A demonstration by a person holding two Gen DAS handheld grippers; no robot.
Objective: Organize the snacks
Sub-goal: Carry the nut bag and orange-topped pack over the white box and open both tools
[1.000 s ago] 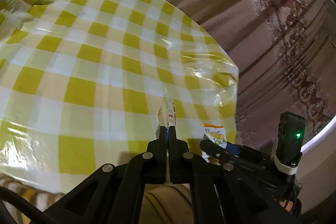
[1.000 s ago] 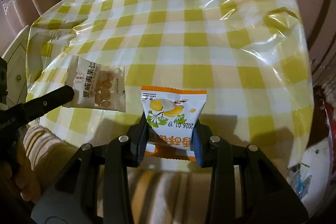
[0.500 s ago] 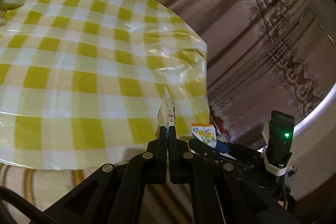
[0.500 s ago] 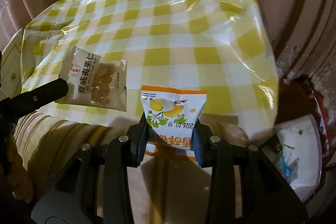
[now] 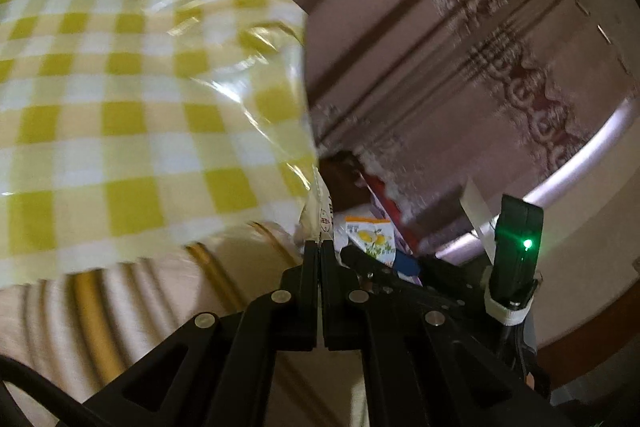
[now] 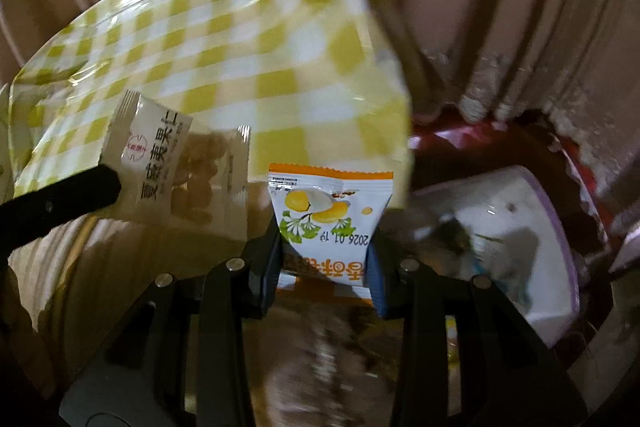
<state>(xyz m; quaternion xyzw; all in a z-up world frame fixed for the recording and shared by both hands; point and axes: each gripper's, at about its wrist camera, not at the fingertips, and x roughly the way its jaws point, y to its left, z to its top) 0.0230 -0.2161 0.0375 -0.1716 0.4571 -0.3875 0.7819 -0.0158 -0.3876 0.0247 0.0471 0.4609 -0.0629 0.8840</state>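
orange snack packet [image 6: 330, 211] clamped across its width in right gripper [image 6: 326, 263], long axis along the fingers | clear nut packet [image 6: 176, 167] pinched edge-on in fully closed left gripper [image 5: 319, 255] | white tub [image 6: 532, 227] seen low right, nearer the right hand | checked table [image 6: 248, 39] corner beside the path

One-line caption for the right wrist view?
Right gripper clamps orange-and-white snack packet beside checked tablecloth; left gripper holds nut packet.
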